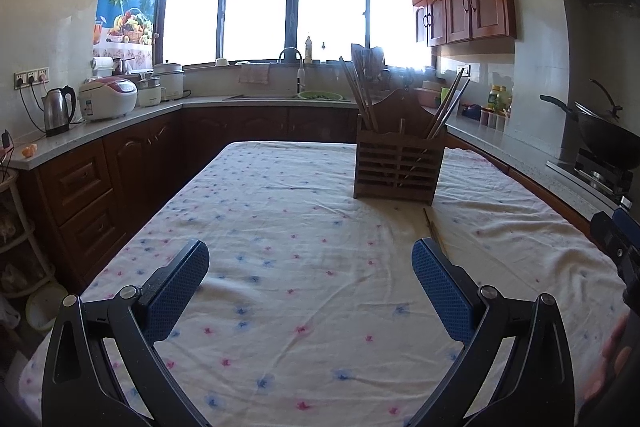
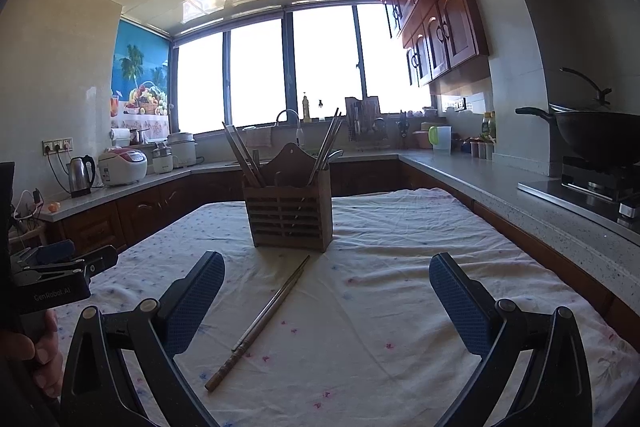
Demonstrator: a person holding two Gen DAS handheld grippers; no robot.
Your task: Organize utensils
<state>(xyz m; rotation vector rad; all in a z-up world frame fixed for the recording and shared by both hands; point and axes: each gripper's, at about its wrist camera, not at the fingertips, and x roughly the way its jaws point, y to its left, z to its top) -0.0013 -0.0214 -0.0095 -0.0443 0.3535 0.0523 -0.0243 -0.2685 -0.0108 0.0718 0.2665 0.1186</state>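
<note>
A slatted wooden utensil holder stands upright on the flower-print tablecloth, with chopsticks leaning out of its compartments. A pair of chopsticks lies flat on the cloth in front of the holder; the left wrist view shows only a short piece of it beside the right finger. My left gripper is open, well short of the holder, nothing between its fingers. My right gripper is open above the lying chopsticks, which pass between its fingers without touching them.
Counters run along the left, back and right: a kettle, a rice cooker, a sink tap, a wok on the stove. The other gripper's body and a hand show at the left edge of the right wrist view.
</note>
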